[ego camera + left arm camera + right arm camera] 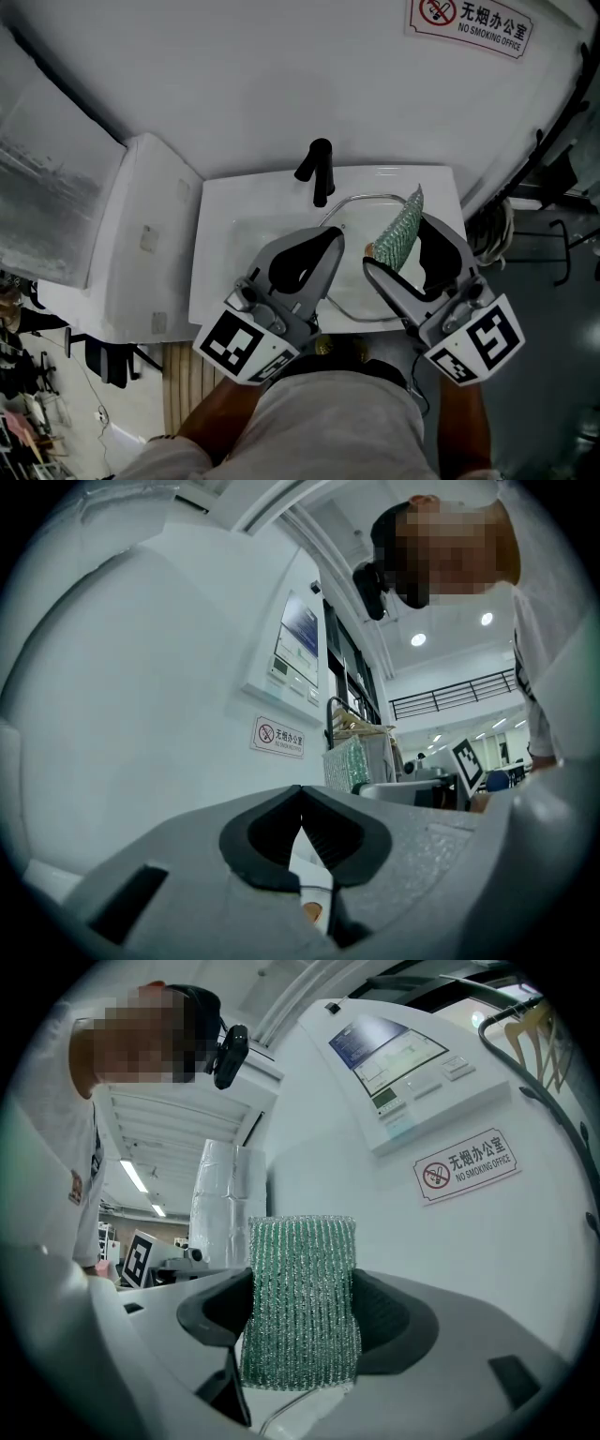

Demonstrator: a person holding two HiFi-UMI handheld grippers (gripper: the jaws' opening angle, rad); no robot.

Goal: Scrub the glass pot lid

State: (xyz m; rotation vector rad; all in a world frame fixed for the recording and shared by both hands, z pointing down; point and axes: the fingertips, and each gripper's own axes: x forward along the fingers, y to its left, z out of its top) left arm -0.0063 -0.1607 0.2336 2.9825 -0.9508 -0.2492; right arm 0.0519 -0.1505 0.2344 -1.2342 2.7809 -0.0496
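Observation:
The glass pot lid [349, 281] lies in the white sink [220, 244], its metal rim curving round both grippers and its brownish knob [368, 248] just showing. My left gripper [333, 234] [300, 794] hangs over the lid's left side, shut with nothing between its jaws. My right gripper [394, 241] [305, 1335] is over the lid's right side, shut on a green glittery sponge [401, 225] [300, 1279] that stands upright out of the jaws. Both grippers point up toward the wall, apart from the lid.
A black faucet [319, 169] stands at the sink's back edge, just beyond the grippers. A white wrapped appliance [141, 244] sits left of the sink. A no-smoking sign [469, 23] hangs on the wall. A dark rack with cables [548, 187] stands at the right.

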